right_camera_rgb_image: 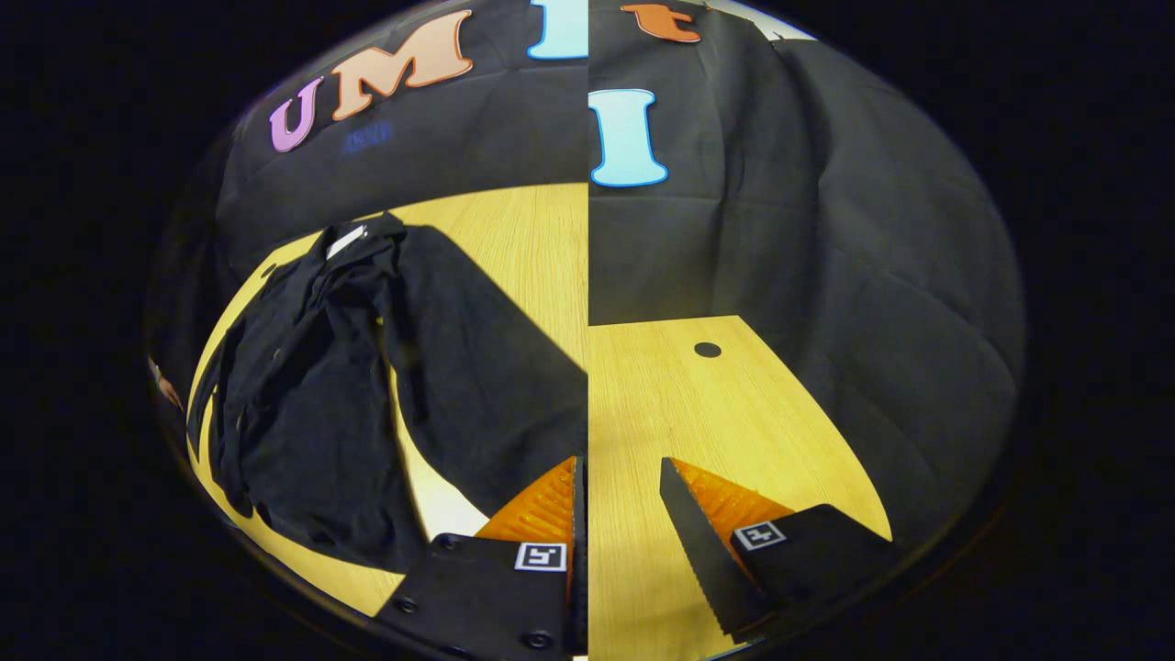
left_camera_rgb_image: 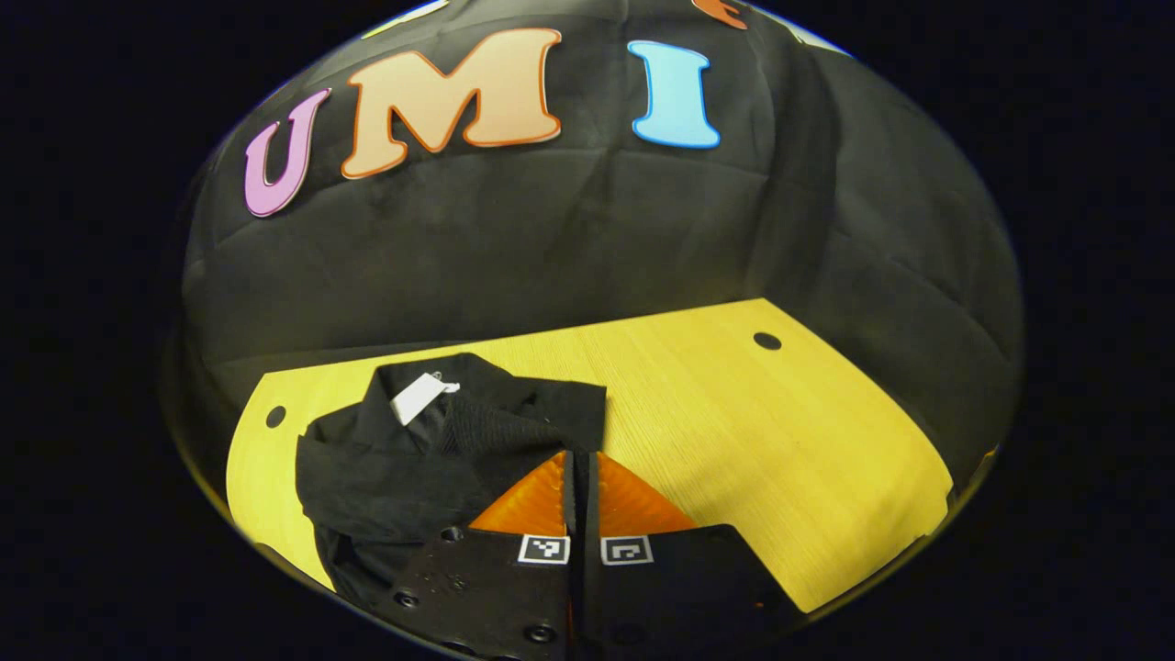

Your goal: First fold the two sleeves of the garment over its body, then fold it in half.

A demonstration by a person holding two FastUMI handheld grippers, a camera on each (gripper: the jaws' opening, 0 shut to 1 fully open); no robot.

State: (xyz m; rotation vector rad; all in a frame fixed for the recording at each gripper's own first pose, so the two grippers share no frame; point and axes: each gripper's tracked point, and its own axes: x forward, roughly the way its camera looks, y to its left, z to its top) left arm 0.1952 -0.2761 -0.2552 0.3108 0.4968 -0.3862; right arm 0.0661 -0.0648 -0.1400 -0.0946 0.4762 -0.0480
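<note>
A black garment [left_camera_rgb_image: 386, 468] lies bunched on the left of the yellow wooden table [left_camera_rgb_image: 753, 431], its collar and white tag [left_camera_rgb_image: 418, 397] turned up. My left gripper [left_camera_rgb_image: 580, 456] is shut, its tips over the garment's near right edge; I cannot see whether cloth is pinched. The right gripper view is split down the middle into two halves that do not match. Its left half shows the garment [right_camera_rgb_image: 312, 395] spread out, with a wide black panel reaching one finger. Its right half shows bare table [right_camera_rgb_image: 661, 395] and the other finger standing apart. The right gripper [right_camera_rgb_image: 620, 461] state is unclear.
Round holes mark the tabletop near its far corners [left_camera_rgb_image: 766, 341] [left_camera_rgb_image: 275, 416] [right_camera_rgb_image: 707, 349]. Black cloth walls close the booth behind and to the right of the table. The table's right part is bare wood.
</note>
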